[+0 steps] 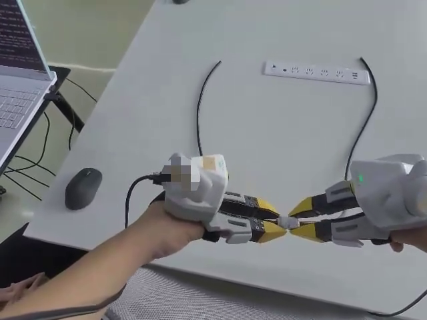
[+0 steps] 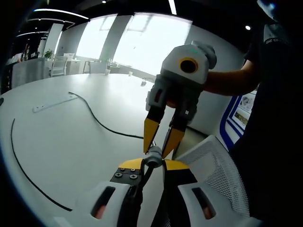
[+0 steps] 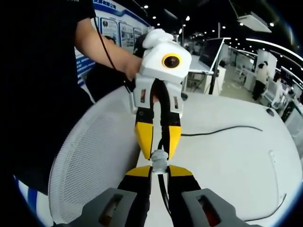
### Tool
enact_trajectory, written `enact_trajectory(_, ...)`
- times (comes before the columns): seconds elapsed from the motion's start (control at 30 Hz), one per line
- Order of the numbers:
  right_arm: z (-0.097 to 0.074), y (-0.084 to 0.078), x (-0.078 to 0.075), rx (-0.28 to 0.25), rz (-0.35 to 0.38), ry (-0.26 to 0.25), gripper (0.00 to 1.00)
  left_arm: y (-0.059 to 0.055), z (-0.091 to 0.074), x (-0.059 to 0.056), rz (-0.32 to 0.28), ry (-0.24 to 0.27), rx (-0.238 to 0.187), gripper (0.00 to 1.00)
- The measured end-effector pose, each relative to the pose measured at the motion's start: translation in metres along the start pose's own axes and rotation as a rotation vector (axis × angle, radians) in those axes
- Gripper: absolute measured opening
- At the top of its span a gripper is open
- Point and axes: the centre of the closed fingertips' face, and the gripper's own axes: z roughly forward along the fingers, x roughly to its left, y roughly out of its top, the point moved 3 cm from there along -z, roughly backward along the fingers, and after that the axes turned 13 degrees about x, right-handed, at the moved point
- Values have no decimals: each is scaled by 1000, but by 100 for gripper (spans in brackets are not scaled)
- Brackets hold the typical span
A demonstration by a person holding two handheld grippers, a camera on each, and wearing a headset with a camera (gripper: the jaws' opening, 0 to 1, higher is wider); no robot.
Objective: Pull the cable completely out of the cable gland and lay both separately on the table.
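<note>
A small pale-grey cable gland (image 1: 288, 222) hangs in the air above the near edge of the white bench (image 1: 267, 133), caught between two grippers that meet tip to tip. The left gripper (image 1: 273, 225) reaches the gland from its left, and its yellow-tipped jaws are closed on one end. The right gripper (image 1: 301, 221) comes from the gland's right, its jaws narrowed in a V onto the other end. A thin black cable (image 3: 162, 187) still runs through the gland. In each gripper view it leads back from the gland between that gripper's own jaws. A white mesh chair back (image 3: 90, 156) sits below the gland.

Left of the gland, a dark grey mouse (image 1: 83, 188) rests near the bench edge. Beyond the gland, a loose black cord (image 1: 198, 113) lies on the bench, its near end hidden behind the left gripper. Farther off is a white power strip (image 1: 315, 72), and to the far left an open silver laptop (image 1: 17, 80).
</note>
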Motion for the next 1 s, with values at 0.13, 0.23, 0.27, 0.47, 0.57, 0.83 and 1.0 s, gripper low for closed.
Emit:
enact_trajectory(0.13, 2, 0, 2, -8, 9, 1, 7, -2, -1, -2, -23, -9, 9, 15)
enact_trajectory(0.23, -1, 2, 1, -22, 58, 10, 8, 0, -2, -2, -15, -7, 1, 14)
enact_trajectory(0.27, -2, 3, 0, -35, 79, 13, 8, 1, -3, -2, -13, -6, -2, 14)
enact_trajectory(0.47, -11, 3, -12, -106, 226, 76, 9, 9, -8, 3, 24, 6, -28, 14)
enact_trajectory(0.57, -19, 7, -13, -162, 299, 139, 13, 12, -10, 2, 59, 10, -26, 14)
enact_trajectory(0.83, -22, 7, -18, -211, 429, 325, 13, 15, -12, -2, 130, 15, -29, 14)
enact_trajectory(1.0, -20, 8, -15, -248, 528, 484, 11, 16, -12, -3, 153, 16, -21, 14)
